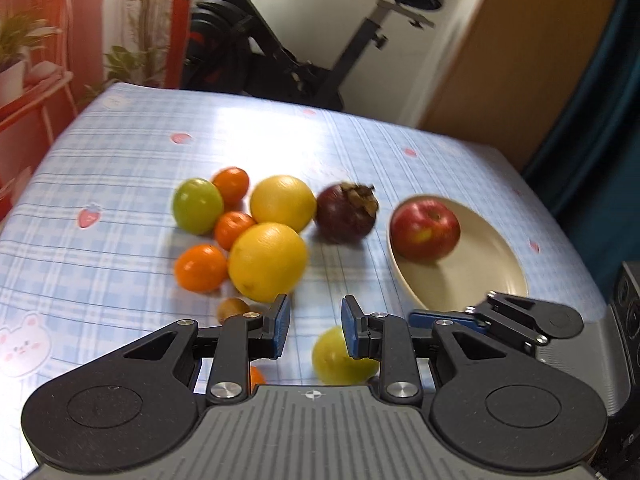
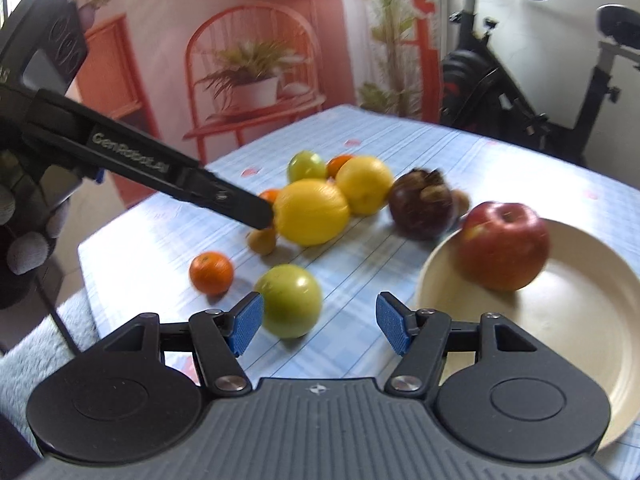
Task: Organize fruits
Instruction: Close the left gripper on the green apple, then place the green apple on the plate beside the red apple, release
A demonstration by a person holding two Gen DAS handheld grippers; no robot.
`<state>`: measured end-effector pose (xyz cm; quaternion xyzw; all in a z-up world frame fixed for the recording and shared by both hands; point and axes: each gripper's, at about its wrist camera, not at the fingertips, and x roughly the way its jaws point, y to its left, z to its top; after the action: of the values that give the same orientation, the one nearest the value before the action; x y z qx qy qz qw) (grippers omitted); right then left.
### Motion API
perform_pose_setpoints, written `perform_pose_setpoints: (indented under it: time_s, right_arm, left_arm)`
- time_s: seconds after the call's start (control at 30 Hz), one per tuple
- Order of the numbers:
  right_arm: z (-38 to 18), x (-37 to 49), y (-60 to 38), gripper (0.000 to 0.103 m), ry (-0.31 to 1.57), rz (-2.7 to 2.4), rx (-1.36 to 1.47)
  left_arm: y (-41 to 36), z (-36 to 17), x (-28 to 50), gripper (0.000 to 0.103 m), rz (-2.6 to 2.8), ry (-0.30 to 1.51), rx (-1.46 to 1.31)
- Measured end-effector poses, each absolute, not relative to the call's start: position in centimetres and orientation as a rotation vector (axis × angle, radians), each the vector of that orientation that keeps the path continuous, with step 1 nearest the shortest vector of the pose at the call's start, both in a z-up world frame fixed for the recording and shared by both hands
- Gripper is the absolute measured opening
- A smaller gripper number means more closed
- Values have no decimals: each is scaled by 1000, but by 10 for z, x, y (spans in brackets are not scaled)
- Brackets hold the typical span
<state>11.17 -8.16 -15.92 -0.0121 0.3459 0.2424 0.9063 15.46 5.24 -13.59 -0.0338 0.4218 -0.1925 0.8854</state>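
Note:
A red apple (image 1: 425, 229) (image 2: 503, 246) lies in a cream plate (image 1: 480, 276) (image 2: 560, 320) at the right. On the cloth lie two yellow citrus fruits (image 1: 267, 261) (image 2: 312, 212), a dark mangosteen (image 1: 346, 213) (image 2: 422, 204), several small oranges (image 1: 201, 267) (image 2: 211, 273), a green fruit at the back (image 1: 197, 205) and a yellow-green fruit near me (image 1: 340, 356) (image 2: 290, 300). My left gripper (image 1: 316, 324) is open and empty above the near fruit. My right gripper (image 2: 318, 320) is open and empty beside the yellow-green fruit; it also shows in the left wrist view (image 1: 452, 318).
The table wears a blue checked cloth (image 1: 120, 200) (image 2: 360, 344). A small brown fruit (image 1: 232, 309) lies near the left fingers. An exercise bike (image 1: 280, 40) and an orange plant stand (image 2: 256, 80) are beyond the table. The left gripper's body (image 2: 140, 160) reaches in from the left.

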Motion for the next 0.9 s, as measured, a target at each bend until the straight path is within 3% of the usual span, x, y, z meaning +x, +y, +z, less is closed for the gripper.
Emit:
perform_pose_setpoints:
  time_s: [0.23, 0.57, 0.9]
  right_arm:
    - [-174, 119, -64, 66, 747, 560, -103]
    - [-183, 121, -66, 46, 716, 568, -96]
    - [-169, 110, -87, 46, 624, 493, -18]
  left_arm:
    - [50, -150, 155, 30, -459, 935, -75]
    - [57, -154, 161, 28, -457, 981, -140]
    - [44, -137, 170, 28, -503, 956, -181]
